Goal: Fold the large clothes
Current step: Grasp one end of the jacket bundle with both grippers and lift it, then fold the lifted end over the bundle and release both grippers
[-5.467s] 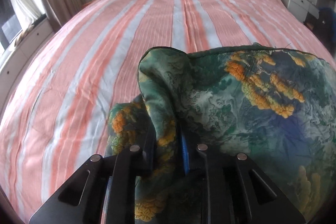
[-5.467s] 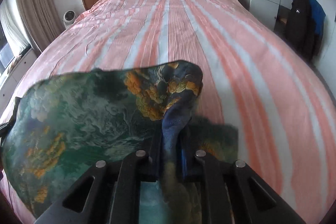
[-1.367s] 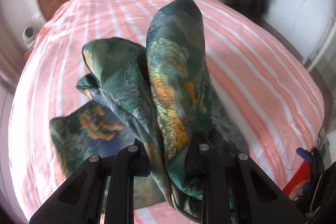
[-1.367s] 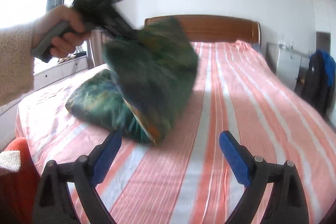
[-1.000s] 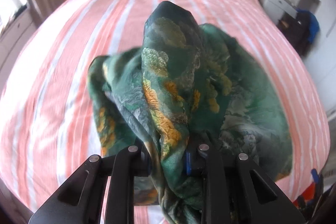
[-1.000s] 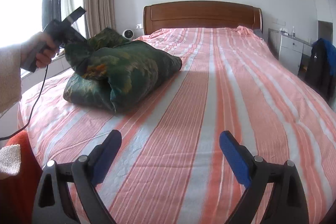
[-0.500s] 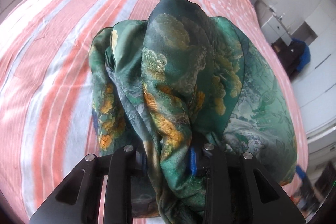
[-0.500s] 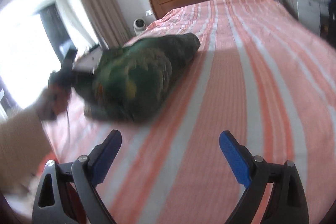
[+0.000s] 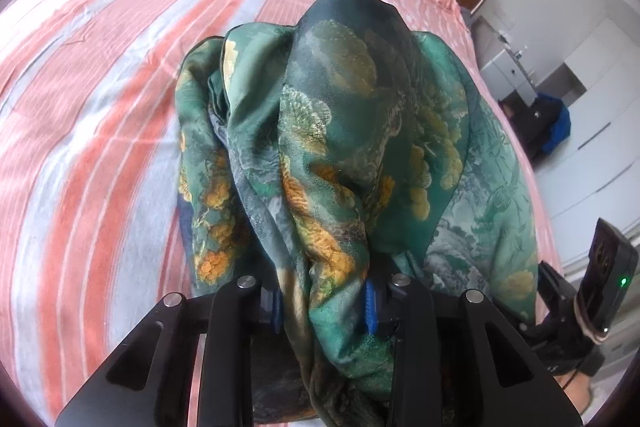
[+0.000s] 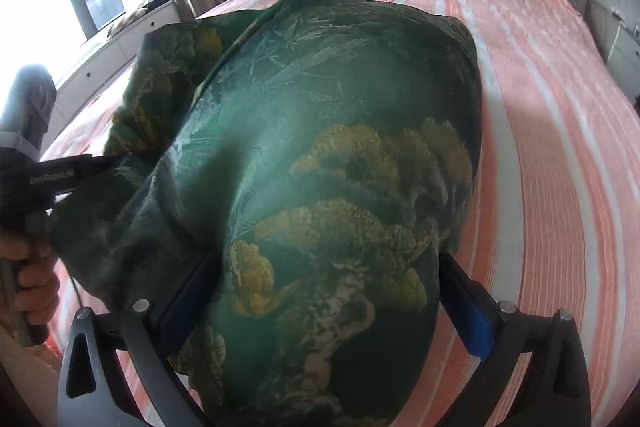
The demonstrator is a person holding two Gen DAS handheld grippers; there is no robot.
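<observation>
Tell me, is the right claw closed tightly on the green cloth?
No. In the right wrist view the right claw stands wide open, with the green cloth bulging between its blue pads.

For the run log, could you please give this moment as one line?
left gripper: holding bunched green garment, jaws just easing | right gripper: open, astride garment | surface: striped bed

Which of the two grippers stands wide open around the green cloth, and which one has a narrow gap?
The right gripper stands wide open, its fingers on either side of the green cloth. The left gripper has the narrow gap, with a bunched fold between its fingers.
</observation>
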